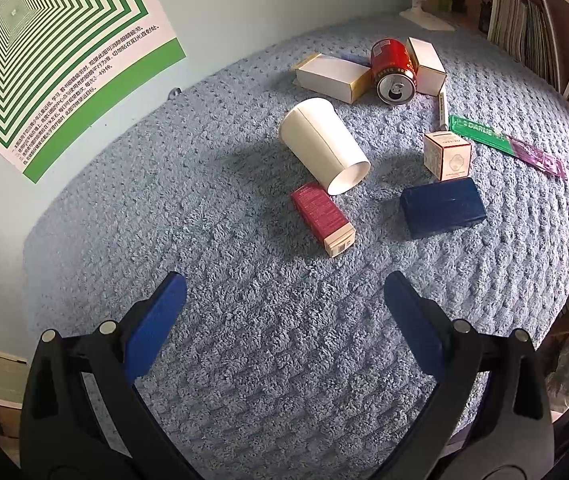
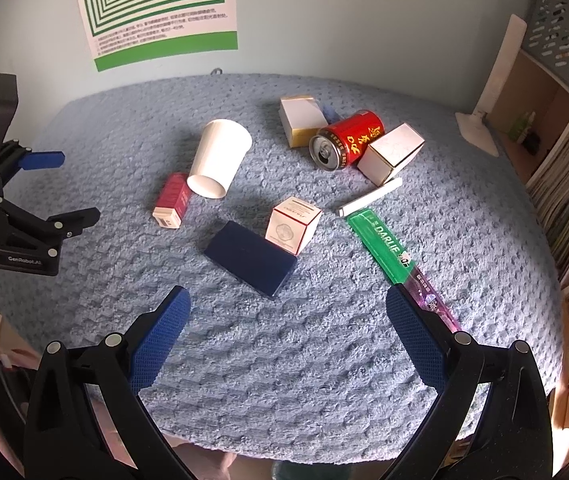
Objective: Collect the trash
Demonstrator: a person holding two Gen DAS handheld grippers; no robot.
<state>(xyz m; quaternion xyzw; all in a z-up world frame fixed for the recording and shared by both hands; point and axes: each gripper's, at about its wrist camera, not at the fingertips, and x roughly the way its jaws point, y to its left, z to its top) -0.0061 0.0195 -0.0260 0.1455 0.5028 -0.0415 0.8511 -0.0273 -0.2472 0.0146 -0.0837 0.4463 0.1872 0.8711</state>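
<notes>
Trash lies scattered on a blue fleece cover (image 1: 244, 320) (image 2: 284, 360). A white paper cup (image 1: 322, 144) (image 2: 220, 158) lies on its side beside a small red carton (image 1: 322, 218) (image 2: 172, 200). Further back a red can (image 1: 392, 70) (image 2: 346, 140) lies between two white boxes (image 1: 330, 76) (image 1: 426, 64). A small white cube box (image 1: 446, 154) (image 2: 294, 224), a dark blue box (image 1: 442, 206) (image 2: 250, 258) and a green-purple toothpaste box (image 1: 504, 144) (image 2: 388, 246) lie nearer. My left gripper (image 1: 284, 296) (image 2: 72, 186) and right gripper (image 2: 287, 312) both hover open, holding nothing.
A white pen-like stick (image 1: 441, 110) (image 2: 368, 196) lies by the toothpaste box. A green-striped poster (image 1: 44, 52) (image 2: 156, 4) hangs on the back wall. Shelves with books (image 1: 532, 28) (image 2: 568, 200) stand at the right, with a white lamp base (image 1: 424, 16) (image 2: 478, 130) near them.
</notes>
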